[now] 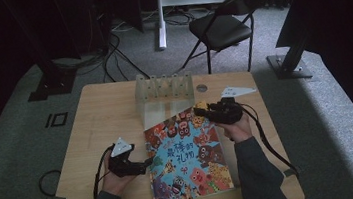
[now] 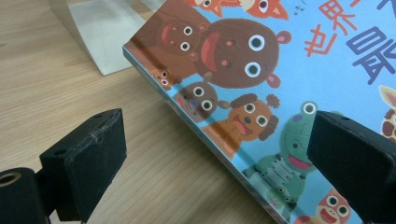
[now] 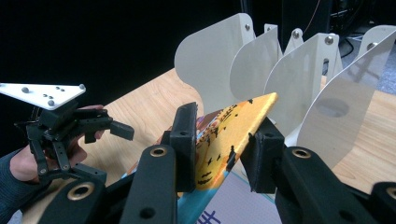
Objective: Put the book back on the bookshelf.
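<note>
A colourful picture book (image 1: 187,156) lies on the wooden table (image 1: 101,118), its cover crowded with cartoon animals and large blue characters, its long edges running slightly askew to the table's front edge. Behind it, toward the far side of the table, stands a pale rack (image 1: 163,88) of upright rounded dividers, with a flat base plate reaching toward the book. The right gripper (image 3: 223,149) is at the book's far right corner, and in the right gripper view its two black jaws are closed on that corner, one on each face, with the yellow-edged corner lifted off the table and tilted up toward the dividers (image 3: 299,74). The left gripper (image 1: 144,164) rests low by the book's left edge about midway along it, held in the person's left hand (image 1: 115,179). In the left gripper view its jaws stand wide apart and hold nothing: one pad sits over bare table, the other over the cover, so the book's edge passes between them. A black folding chair (image 1: 221,26) stands on the grey carpet beyond the table.
</note>
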A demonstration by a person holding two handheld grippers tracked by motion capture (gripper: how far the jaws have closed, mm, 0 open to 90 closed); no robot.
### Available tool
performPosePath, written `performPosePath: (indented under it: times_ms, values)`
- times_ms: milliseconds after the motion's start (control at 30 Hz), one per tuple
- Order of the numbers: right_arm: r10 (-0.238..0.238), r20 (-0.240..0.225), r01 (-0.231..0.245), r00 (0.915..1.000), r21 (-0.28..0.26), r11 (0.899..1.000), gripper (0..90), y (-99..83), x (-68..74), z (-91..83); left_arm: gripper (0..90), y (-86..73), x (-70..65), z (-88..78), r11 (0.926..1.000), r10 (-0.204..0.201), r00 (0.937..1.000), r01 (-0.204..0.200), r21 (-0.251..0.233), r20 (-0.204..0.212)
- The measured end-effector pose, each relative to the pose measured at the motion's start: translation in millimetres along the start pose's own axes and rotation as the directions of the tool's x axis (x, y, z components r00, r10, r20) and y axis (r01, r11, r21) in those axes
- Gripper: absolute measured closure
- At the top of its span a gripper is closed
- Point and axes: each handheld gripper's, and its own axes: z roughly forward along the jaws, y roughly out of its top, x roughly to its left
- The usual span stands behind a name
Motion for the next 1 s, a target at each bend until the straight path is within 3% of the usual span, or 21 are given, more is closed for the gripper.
performPosePath:
  times_ms: [400, 600, 800, 1000]
  values:
    - [-0.043, -0.007, 0.043, 0.9991, -0.043, 0.998, 71.1, 10.9, 11.4, -10.8, 4.9, 6.6, 1.5, 4.5, 0.9999, -0.007, 0.9995, 0.008, -0.012, 0.031]
    - [-0.044, -0.020, 0.043, 0.9988, -0.078, 0.996, 72.7, 14.0, 14.1, -16.4, 4.9, 15.1, -0.5, 6.1, 0.9997, 0.022, 0.9993, -0.022, -0.013, 0.031]
    - [-0.060, -0.025, 0.057, 0.9979, -0.090, 0.994, 72.9, 15.1, 15.9, -20.1, 4.9, 21.5, -0.5, 12.8, 0.9994, 0.027, 0.9971, -0.025, -0.024, 0.071]
    - [-0.068, -0.043, 0.063, 0.9968, -0.113, 0.992, 73.1, 15.7, 16.9, -23.2, 2.9, 28.4, 5.3, 21.4, 0.9981, 0.040, 0.9905, -0.033, -0.052, 0.131]
